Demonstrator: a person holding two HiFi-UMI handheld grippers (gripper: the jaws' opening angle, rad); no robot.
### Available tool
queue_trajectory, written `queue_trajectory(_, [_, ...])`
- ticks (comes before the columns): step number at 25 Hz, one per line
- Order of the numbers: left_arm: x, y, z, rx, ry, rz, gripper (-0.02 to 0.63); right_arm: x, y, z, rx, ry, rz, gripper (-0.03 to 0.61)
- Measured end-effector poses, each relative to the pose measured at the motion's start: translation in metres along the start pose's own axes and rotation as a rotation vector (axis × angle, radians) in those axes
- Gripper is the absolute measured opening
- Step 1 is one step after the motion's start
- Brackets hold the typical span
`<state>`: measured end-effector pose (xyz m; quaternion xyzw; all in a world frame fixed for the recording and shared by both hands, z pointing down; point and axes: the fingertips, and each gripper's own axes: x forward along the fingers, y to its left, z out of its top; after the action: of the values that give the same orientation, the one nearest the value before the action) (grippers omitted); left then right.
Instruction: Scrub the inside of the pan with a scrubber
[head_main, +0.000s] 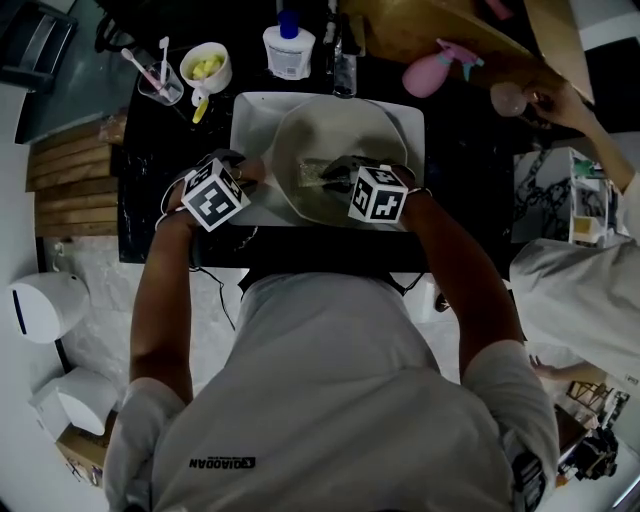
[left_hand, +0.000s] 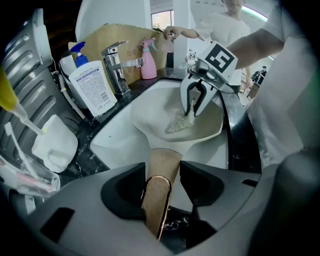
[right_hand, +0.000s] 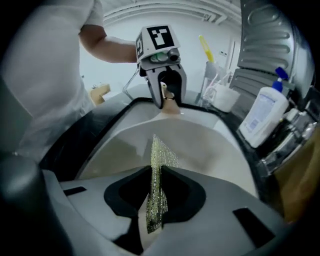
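Pan: a pale cream pan (head_main: 300, 135) is lying inside the white sink, its open bowl facing up toward the head view and its handle pointing toward the person's left side
Scrubber: a glittering metal-mesh scrubber (head_main: 312, 172) is touching the inner floor of the pan near the middle, hanging from the right gripper's jaws
Right gripper: the right gripper (head_main: 335, 177) is reaching down into the bowl, with its jaws pressing narrowly together on the scrubber; in the right gripper view the mesh is standing as a thin upright sheet between the two dark pads
Left gripper: the left gripper (head_main: 245, 185) is sitting at the pan's left edge, outside the bowl, with its jaws drawn in narrow and gripping the handle
Handle: the tan handle (left_hand: 161, 167), finished with a copper-coloured end, is running straight between the left gripper's jaws and leading up to the pan's wall
Sink: the white rectangular sink (head_main: 250, 115) is sitting in a black counter (head_main: 165, 190), and a chrome tap (left_hand: 117, 62) is standing at its back edge
Behind the sink: a white pump bottle with a blue top (head_main: 288, 45) is standing beside the tap, and a pink spray bottle (head_main: 435, 70) is lying further right
Left of the bottle: a white cup (head_main: 207, 68) is holding something yellow, and a clear cup (head_main: 160, 82) beside it is holding toothbrushes
Second person: someone in white is standing at the right, a hand (head_main: 555, 98) reaching over the counter's far right corner
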<state>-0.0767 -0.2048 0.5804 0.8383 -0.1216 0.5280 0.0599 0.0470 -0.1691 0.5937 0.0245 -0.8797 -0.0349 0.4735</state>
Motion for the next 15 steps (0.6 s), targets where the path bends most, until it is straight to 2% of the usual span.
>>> queue_trajectory(4, [0.000, 0.001, 0.000, 0.000, 0.001, 0.001, 0.225, -0.015, -0.061, -0.035, -0.031, 0.133, -0.303, 0.087])
queue_trajectory(6, [0.001, 0.000, 0.000, 0.000, 0.000, -0.001, 0.225, -0.019, -0.081, -0.059, -0.032, 0.229, -0.393, 0.087])
queue_trajectory(10, [0.000, 0.000, -0.001, -0.002, 0.003, -0.001, 0.225, -0.008, -0.089, -0.085, -0.081, 0.351, -0.403, 0.087])
queue_trajectory(13, [0.000, 0.000, 0.000, -0.002, 0.002, -0.001, 0.225, 0.007, -0.082, -0.098, -0.145, 0.441, -0.357, 0.087])
queue_trajectory(15, [0.000, 0.000, 0.000, -0.001, 0.002, -0.001, 0.225, 0.014, -0.077, -0.108, -0.137, 0.479, -0.314, 0.087])
